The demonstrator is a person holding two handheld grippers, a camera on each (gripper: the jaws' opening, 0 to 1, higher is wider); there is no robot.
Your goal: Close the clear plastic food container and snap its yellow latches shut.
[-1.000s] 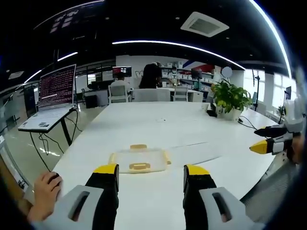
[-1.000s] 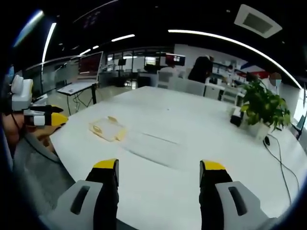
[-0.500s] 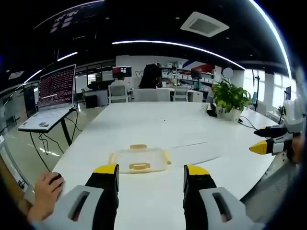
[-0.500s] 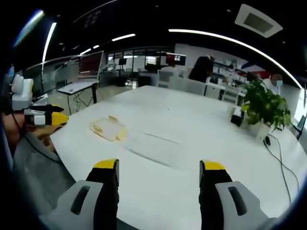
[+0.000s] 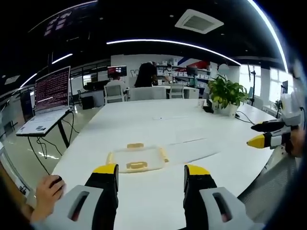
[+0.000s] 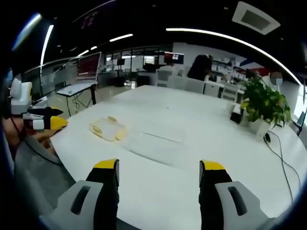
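Note:
A flat clear plastic container [image 5: 136,159] with yellow latches lies on the white table [image 5: 158,129], a short way beyond my left gripper [image 5: 151,176], whose jaws stand open with nothing between them. In the right gripper view the same container [image 6: 108,129] sits to the far left on the table, well away from my right gripper [image 6: 159,173], which is open and holds nothing. A second clear piece [image 6: 153,143] lies flat on the table beside the container. The right gripper [image 5: 271,135] shows at the right edge of the left gripper view, off the table.
A laptop on a stand [image 5: 48,103] stands left of the table. A potted plant [image 5: 224,96] sits at the table's far right, with cables near it. A hand [image 5: 45,194] rests at the table's near left corner. A person [image 5: 145,74] stands far behind, among chairs.
Both views have tilted slightly; the container and the clear piece lie where they were. Both grippers remain open.

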